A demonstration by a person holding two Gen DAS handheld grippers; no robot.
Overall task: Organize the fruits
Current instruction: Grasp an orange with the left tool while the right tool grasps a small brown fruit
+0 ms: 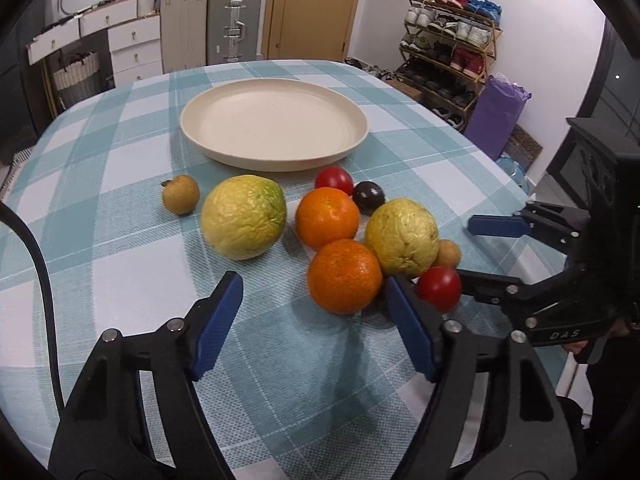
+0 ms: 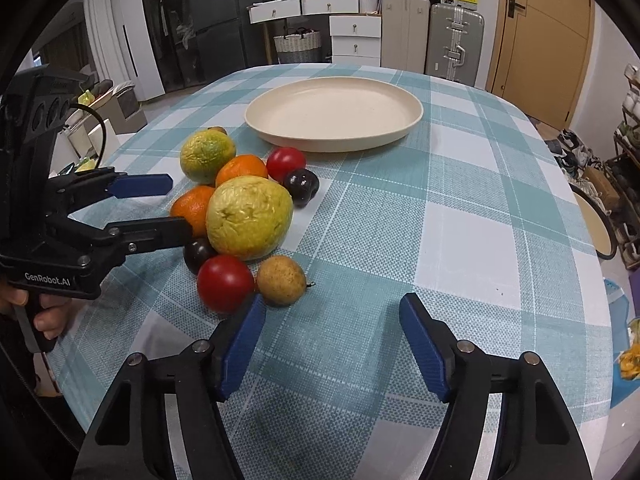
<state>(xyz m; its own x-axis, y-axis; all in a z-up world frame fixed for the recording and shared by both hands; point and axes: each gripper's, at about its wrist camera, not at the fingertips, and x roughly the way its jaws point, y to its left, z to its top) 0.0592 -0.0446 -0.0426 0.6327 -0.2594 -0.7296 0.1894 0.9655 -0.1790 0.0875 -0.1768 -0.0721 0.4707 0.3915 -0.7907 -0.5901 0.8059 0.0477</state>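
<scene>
Left wrist view: left tongs (image 1: 314, 320) stand apart above the checked desk (image 1: 120, 272), nothing between the pads; the near orange (image 1: 344, 276) lies just ahead, touching a yellow-green fruit (image 1: 402, 236). Right wrist view: right tongs (image 2: 332, 336) likewise gape with nothing held, a red fruit (image 2: 225, 283) and a brown fruit (image 2: 281, 280) just beyond the left pad. The fruits cluster on the desk in front of the cream plate (image 2: 334, 114), which holds none of them.

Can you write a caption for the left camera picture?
Open left tool nears an orange before an empty plate.
</scene>
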